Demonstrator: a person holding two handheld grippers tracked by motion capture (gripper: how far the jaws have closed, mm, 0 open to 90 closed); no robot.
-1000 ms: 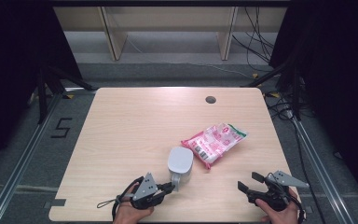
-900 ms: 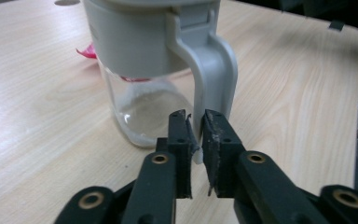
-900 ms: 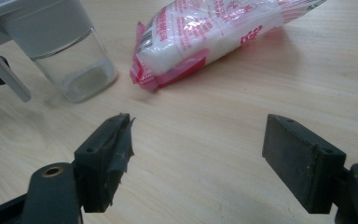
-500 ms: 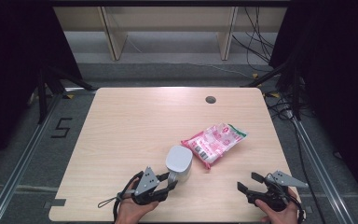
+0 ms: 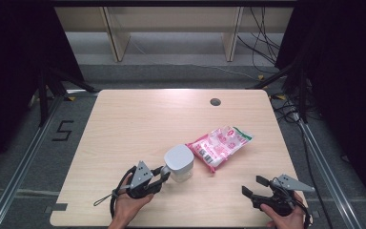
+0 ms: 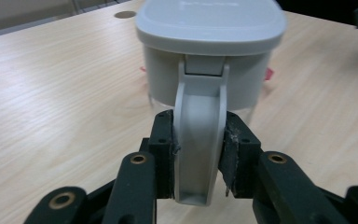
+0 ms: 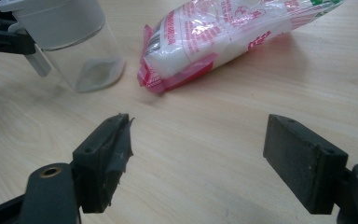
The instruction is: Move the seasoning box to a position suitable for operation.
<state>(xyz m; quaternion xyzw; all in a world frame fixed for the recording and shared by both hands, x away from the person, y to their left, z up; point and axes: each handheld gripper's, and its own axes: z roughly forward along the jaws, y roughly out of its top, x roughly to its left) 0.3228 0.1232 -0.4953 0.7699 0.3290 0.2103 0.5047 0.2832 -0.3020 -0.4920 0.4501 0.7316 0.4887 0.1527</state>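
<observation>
High view is showing the left tongs [image 5: 164,172] near the front edge of the counter [image 5: 124,124], left of its middle, gripping the grey handle [image 6: 199,140] of a clear jug [image 5: 179,163] with a grey lid. Left gripper view is showing both black pads [image 6: 164,154] pressing against the sides of that handle, the jaws having just been closing a little onto it, with the handle between them. The jug is sitting about midway along the counter's width, toward the front edge, tilting slightly as seen in the right gripper view. Just beside it, toward the right edge, a pink-and-white packet [image 5: 221,145] is lying flat, its near corner close to the jug though I cannot tell whether they are touching. The right tongs [image 5: 253,187] are hovering at the front right corner, jaws standing wide apart and gripping nothing, bare counter between the pads [image 7: 107,154].
</observation>
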